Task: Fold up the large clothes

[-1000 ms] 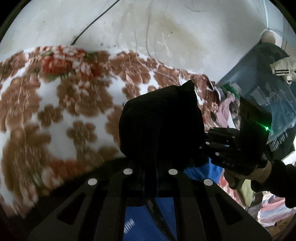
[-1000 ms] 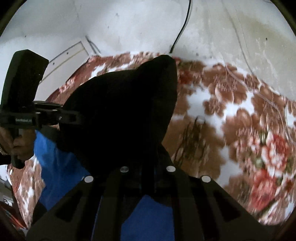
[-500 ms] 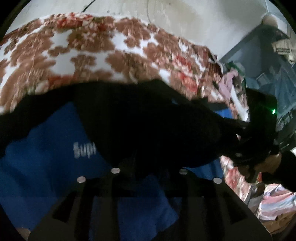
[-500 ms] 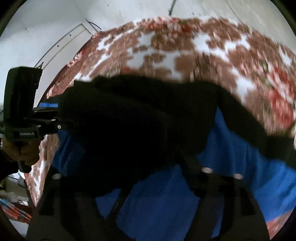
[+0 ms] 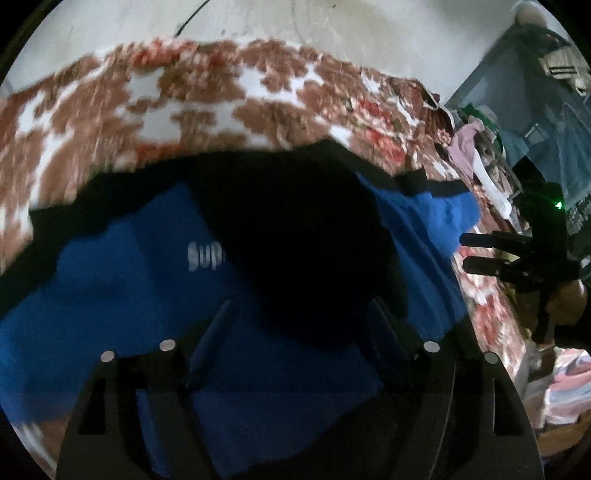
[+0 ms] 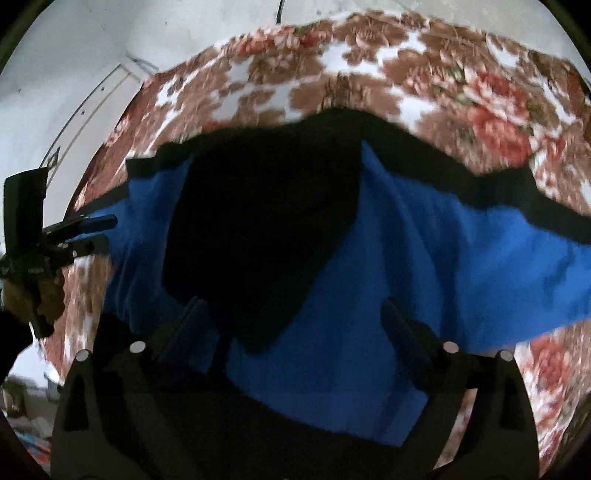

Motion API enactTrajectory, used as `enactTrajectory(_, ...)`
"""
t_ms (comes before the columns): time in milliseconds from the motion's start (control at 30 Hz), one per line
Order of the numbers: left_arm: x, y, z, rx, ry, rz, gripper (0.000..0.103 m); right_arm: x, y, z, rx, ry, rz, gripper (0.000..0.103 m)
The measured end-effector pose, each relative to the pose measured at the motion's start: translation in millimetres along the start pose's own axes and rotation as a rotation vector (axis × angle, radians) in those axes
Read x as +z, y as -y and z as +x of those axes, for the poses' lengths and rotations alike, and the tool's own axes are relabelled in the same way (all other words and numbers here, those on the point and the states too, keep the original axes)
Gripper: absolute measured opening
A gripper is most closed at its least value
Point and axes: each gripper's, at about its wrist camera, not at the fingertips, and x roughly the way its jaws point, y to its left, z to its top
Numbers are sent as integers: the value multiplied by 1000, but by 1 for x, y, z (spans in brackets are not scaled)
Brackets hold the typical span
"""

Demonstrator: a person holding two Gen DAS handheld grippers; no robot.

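A blue hoodie (image 5: 122, 295) with a black hood (image 5: 295, 240) and black trim lies spread on a floral blanket (image 5: 184, 92); white letters "Sup" show on its chest. It also shows in the right wrist view (image 6: 424, 277), hood (image 6: 258, 221) flopped over the blue front. My left gripper (image 5: 299, 314) is open just above the hoodie, empty; it also shows in the right wrist view (image 6: 94, 232). My right gripper (image 6: 291, 314) is open above the hoodie, empty, and appears in the left wrist view (image 5: 476, 253).
The brown, red and white floral blanket (image 6: 406, 66) covers the bed against a pale wall (image 5: 258, 18). A pile of clothes (image 5: 476, 147) and a dark cabinet (image 5: 517, 92) stand to the right. A black cable (image 6: 280, 9) hangs on the wall.
Both grippers were shut on the black hood and held it up; they lowered it onto the hoodie, opened and let go. The hood now lies flat on the blue front.
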Motion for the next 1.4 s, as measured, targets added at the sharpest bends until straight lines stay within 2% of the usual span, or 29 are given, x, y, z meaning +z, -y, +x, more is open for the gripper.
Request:
enactTrajectory(133, 38, 3, 37, 84, 31, 79, 77, 34, -15, 43, -28, 13, -25, 94)
enactTrajectory(267, 54, 2, 81, 120, 6, 161, 77, 40, -26, 78, -8, 7, -29, 94)
enactTrajectory(333, 51, 0, 107, 137, -38, 214, 76, 33, -31, 95, -13, -10, -48, 94)
enactTrajectory(367, 50, -4, 114, 125, -57, 211, 75, 28, -31, 103, -11, -23, -45, 94)
enactTrajectory(400, 47, -14, 125, 80, -93, 171, 75, 23, -30, 110, -11, -37, -39, 94)
enactTrajectory(467, 38, -24, 137, 69, -127, 147, 75, 10, -26, 125, -14, -70, -7, 94)
enactTrajectory(533, 26, -28, 144, 82, -127, 187, 76, -3, -24, 133, -31, -56, -13, 94)
enactTrajectory(633, 15, -20, 146, 109, -103, 252, 79, -14, -33, 137, -88, -33, -97, 94)
enactTrajectory(700, 16, -18, 144, 114, -97, 252, 81, -16, -38, 135, -116, -36, -118, 94)
enactTrajectory(800, 21, -20, 121, 66, -64, 161, 84, -11, -44, 122, -128, -41, -113, 94)
enactTrajectory(867, 15, -25, 92, 64, -17, 108, 86, -7, -50, 105, -112, -23, -97, 94)
enactTrajectory(1000, -10, -37, 24, 120, 45, 26, 86, -3, -75, 79, -108, -9, -120, 94)
enactTrajectory(1100, -34, -49, -21, 185, 77, -38, 87, 0, -107, 65, -117, 7, -184, 94)
enactTrajectory(1200, -69, -75, -70, 259, 115, -154, 88, -6, -145, 55, -116, 21, -257, 94)
enactTrajectory(1300, -121, -125, -123, 321, 173, -337, 88, -11, -186, 56, -101, 27, -308, 94)
enactTrajectory(1400, -164, -175, -159, 364, 200, -483, 88, -12, -223, 67, -79, 36, -321, 94)
